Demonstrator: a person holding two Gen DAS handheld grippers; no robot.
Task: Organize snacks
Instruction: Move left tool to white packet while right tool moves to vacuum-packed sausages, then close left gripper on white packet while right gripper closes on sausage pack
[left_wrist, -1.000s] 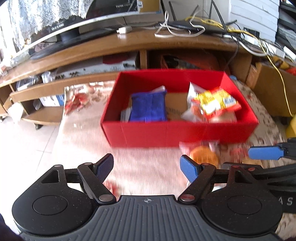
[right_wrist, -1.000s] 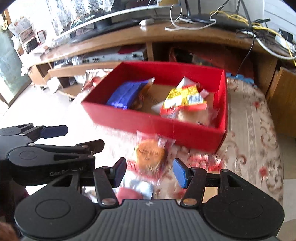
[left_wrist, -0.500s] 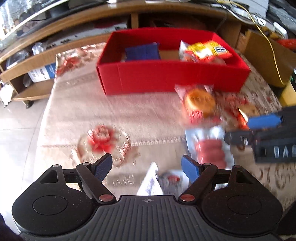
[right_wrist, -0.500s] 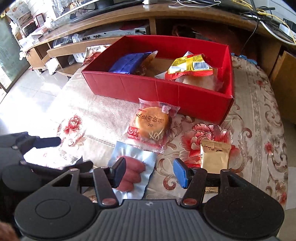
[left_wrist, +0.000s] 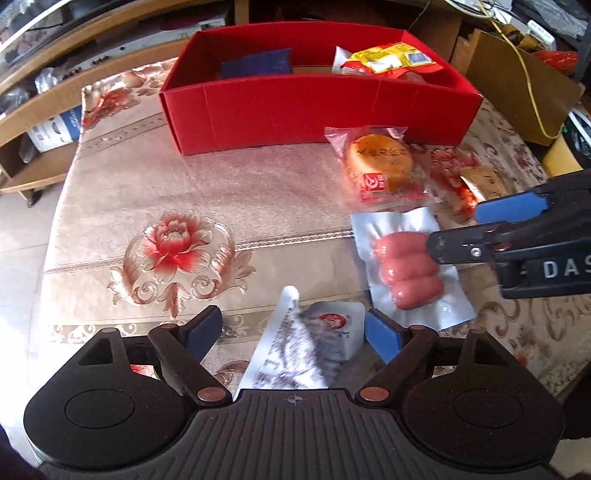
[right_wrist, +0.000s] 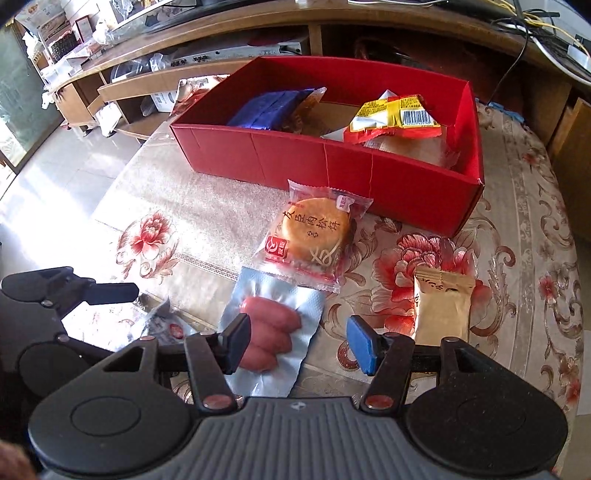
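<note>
A red box stands on the flowered tablecloth and holds a blue packet and a yellow-red packet. In front of it lie a round cake in a clear wrapper, a sausage pack, a gold sachet and a white-grey packet. My left gripper is open with the white-grey packet between its fingers. My right gripper is open over the sausage pack.
A wooden TV stand with shelves, cables and electronics runs behind the table. A cardboard box stands at the right. Tiled floor lies to the left of the table edge.
Both grippers have pulled back from the red box and dropped toward the loose snacks at the table's front. The white-grey packet and the sausage pack now sit between their fingers.
</note>
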